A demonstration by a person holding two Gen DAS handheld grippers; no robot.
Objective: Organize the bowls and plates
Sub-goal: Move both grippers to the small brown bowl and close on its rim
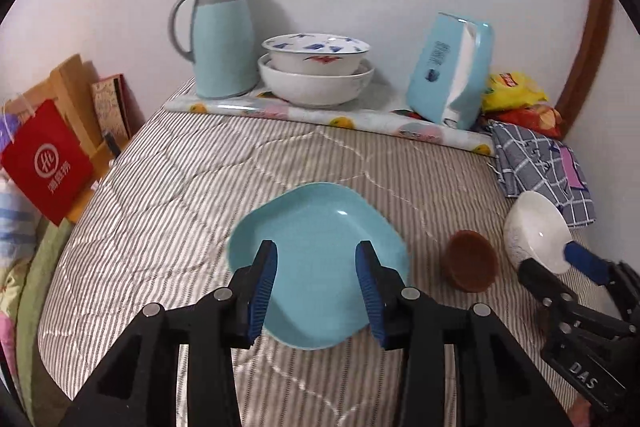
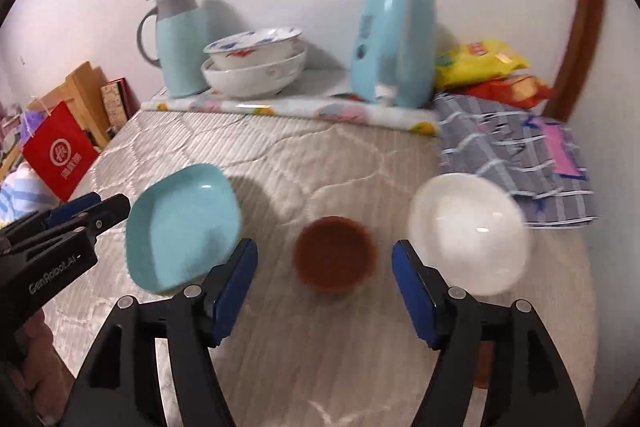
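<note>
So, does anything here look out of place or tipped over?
Nothing is spilled or broken. The tissue box stands on end, leaning slightly, and the checked cloth lies crumpled beside it.

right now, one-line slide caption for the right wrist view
Open right hand-held gripper over a striped quilt, with a teal plate, brown bowl and white bowl ahead.

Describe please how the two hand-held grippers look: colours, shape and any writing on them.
Both are alike. The left hand-held gripper and the right hand-held gripper have black angular frames with cut-out openings and round silver pivot pins. Each finger ends in a blue ribbed pad. White lettering on the left one's side reads "GenRobot.AI"; the right one's side shows only "DAS". No cables are visible.
</note>
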